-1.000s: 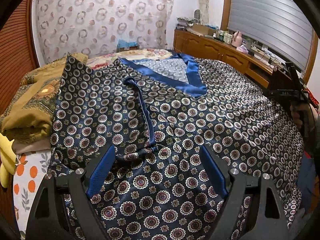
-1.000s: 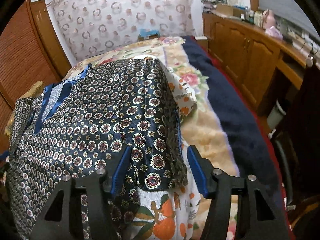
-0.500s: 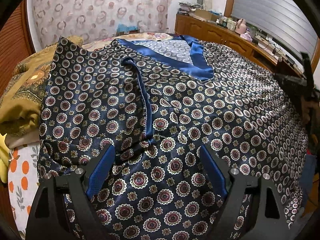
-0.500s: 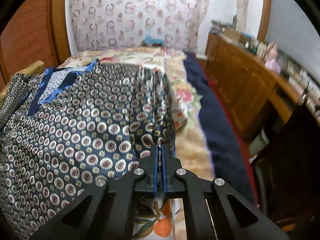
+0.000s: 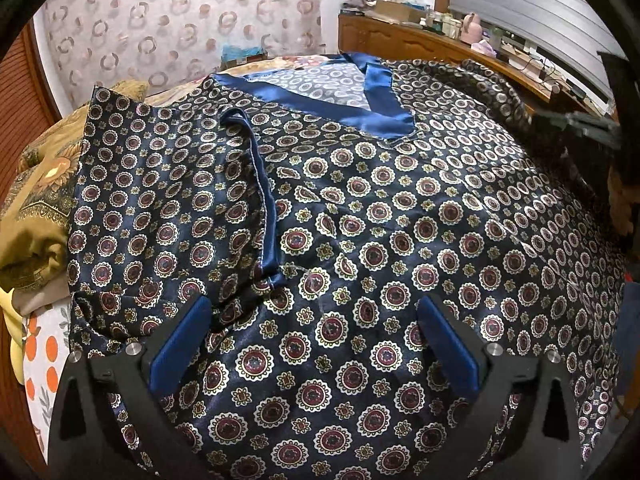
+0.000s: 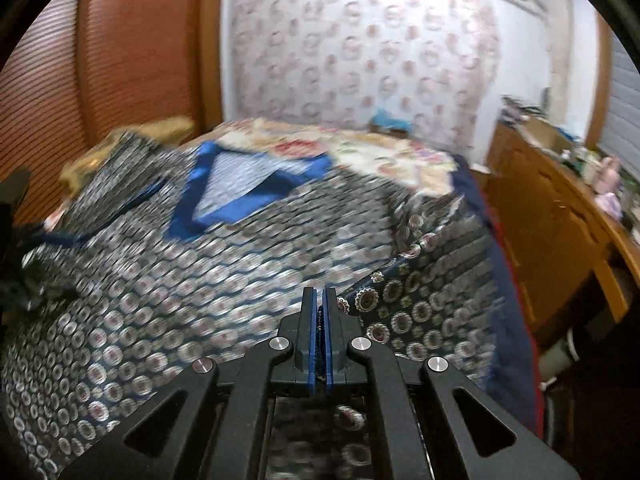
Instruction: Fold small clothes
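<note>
Motion-blurred garment (image 6: 200,280), right-wrist view

Home bedroom: bed (image 6: 400,156) w/ floral cover, patterned curtain (image 5: 192,24), wood cabinets (image 6: 540,216).

No legible text anywhere

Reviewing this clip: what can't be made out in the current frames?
- Right wrist view: motion blur smears the patterned top; its print and folds are unreadable.
- Right wrist view: how much fabric the right gripper pinches is hidden between the closed pads.
- Left wrist view: the top's near hem is covered by the left gripper.
</note>
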`<action>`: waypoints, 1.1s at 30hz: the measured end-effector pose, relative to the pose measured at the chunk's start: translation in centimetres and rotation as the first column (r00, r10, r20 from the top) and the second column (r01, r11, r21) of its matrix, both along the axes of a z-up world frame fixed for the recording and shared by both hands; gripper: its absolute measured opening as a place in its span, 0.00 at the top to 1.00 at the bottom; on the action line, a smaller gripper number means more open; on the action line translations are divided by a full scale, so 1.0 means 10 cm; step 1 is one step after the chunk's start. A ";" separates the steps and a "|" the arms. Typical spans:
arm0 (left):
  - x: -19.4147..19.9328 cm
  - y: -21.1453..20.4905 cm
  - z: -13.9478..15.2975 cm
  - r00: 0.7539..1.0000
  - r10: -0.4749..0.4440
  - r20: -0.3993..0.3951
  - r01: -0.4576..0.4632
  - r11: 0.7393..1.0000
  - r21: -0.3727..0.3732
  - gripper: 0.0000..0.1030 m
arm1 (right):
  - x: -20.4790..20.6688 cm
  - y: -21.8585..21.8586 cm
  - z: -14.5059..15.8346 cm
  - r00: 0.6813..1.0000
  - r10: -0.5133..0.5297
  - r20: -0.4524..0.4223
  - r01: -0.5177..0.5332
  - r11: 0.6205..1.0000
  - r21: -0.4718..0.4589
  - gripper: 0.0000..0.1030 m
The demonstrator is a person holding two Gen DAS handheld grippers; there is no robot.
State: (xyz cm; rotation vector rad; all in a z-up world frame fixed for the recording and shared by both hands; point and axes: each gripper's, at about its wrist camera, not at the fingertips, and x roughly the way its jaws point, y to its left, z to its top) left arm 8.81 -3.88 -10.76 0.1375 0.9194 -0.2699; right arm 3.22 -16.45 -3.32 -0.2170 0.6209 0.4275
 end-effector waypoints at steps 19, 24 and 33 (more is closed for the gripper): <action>-0.25 -0.14 0.68 0.955 0.013 0.297 0.019 0.995 -0.103 0.00 | -0.05 -0.61 0.26 0.991 -0.129 0.047 0.128 0.991 0.034 0.51; -0.21 -0.25 0.73 0.949 0.001 0.316 0.046 0.989 -0.143 0.00 | 0.13 -0.93 0.15 0.967 -0.254 -0.015 0.254 0.967 0.009 0.51; -0.18 -0.41 0.63 0.958 -0.028 0.284 0.071 0.988 -0.140 0.00 | 0.46 -1.20 -0.17 0.932 -0.325 -0.162 0.332 0.943 0.013 0.51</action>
